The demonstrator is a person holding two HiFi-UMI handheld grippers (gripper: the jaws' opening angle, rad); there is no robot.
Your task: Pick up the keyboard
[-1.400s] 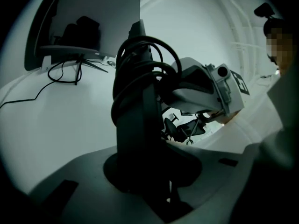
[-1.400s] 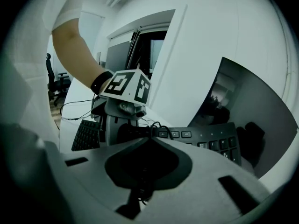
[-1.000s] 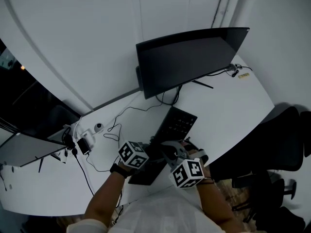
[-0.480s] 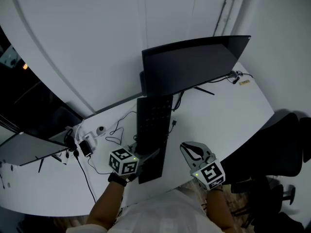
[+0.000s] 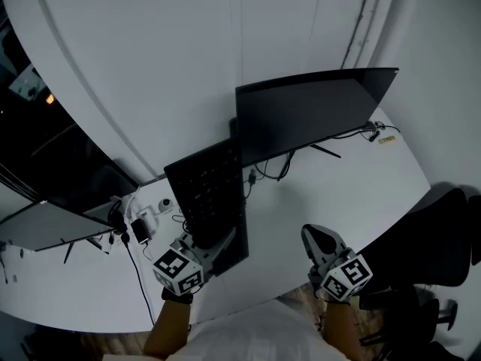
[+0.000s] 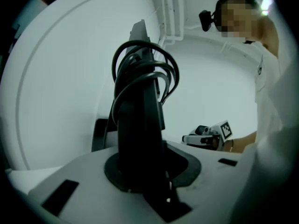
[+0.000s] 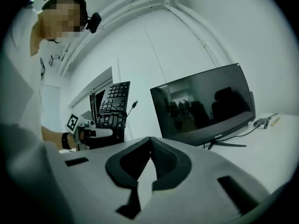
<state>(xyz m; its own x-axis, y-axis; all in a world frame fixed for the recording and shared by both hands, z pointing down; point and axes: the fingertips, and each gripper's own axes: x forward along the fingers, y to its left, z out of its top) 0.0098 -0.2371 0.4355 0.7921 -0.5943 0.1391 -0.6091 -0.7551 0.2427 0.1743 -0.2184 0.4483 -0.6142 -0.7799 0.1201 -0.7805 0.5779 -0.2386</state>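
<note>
White desk (image 5: 338, 194) carries a monitor (image 5: 308, 115) behind the held-up keyboard (image 5: 207, 194).

**Fig. 1. My two hand-held tools and my clothing**

My left gripper (image 5: 222, 243) and right gripper (image 5: 316, 238) have pale grey bodies with dark pads (image 7: 125, 164). Each carries a white cube (image 5: 179, 271) printed with black square markers. I wear a white shirt (image 5: 255, 335) and a dark wristband (image 5: 173, 297).

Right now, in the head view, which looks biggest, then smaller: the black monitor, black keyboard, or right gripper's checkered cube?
Flat black monitor
Black keyboard, though held nearer the camera
Right gripper's checkered cube
</note>
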